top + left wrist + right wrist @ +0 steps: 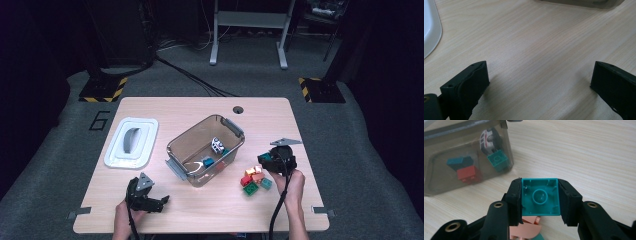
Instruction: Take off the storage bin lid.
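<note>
My right gripper (540, 198) is shut on a teal brick (540, 197), hollow underside toward the camera, lifted a little above the table. In the high view that right gripper (266, 159) hovers just right of the clear plastic bin (178, 141) and above a small pile of bricks (256, 179) in red, orange, green and teal. Inside the bin (439, 186) lie a teal brick (497, 160), a red brick (469, 174), a dark blue brick (460, 162) and a white toy car (489, 138). My left gripper (159, 203) rests open near the table's front left edge, and its jaws (539, 82) stand wide over bare wood.
A white bin lid (131, 142) with a grey handle lies on the left of the table (280, 120). A cable hole (238, 109) sits near the far edge. Beyond the table, cables and a grey stand's legs (249, 35) are on the floor.
</note>
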Available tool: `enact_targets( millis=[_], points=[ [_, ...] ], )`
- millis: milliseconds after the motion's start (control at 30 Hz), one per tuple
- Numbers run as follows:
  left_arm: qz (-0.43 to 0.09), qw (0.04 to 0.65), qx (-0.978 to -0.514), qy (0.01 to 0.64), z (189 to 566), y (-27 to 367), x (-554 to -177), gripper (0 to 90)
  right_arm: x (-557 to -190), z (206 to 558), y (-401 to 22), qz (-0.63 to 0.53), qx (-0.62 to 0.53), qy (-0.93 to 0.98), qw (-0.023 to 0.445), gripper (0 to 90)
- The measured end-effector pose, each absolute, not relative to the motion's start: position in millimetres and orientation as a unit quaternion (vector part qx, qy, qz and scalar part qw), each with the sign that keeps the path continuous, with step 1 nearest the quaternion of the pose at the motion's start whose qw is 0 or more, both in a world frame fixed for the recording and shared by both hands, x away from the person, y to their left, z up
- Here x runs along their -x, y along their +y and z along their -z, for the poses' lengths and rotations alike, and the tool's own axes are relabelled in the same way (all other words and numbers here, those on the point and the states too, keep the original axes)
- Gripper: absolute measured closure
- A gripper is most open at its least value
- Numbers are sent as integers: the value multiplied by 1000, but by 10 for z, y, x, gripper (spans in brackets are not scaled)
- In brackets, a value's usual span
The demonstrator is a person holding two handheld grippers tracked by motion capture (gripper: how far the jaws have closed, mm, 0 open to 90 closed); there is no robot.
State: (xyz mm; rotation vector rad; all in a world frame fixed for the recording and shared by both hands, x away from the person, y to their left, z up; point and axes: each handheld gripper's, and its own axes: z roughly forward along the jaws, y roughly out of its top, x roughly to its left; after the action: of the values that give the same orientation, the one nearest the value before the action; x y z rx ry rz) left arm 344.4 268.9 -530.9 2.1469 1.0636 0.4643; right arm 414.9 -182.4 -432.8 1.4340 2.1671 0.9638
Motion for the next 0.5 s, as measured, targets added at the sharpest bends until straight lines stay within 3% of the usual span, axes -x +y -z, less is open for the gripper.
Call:
enact_targets(
  millis=[500],
  points=[
    [-178,345,-826,409,5311,2689,-3444,16,-4360,4094,-1725,-352,-504,767,185,584]
  ],
)
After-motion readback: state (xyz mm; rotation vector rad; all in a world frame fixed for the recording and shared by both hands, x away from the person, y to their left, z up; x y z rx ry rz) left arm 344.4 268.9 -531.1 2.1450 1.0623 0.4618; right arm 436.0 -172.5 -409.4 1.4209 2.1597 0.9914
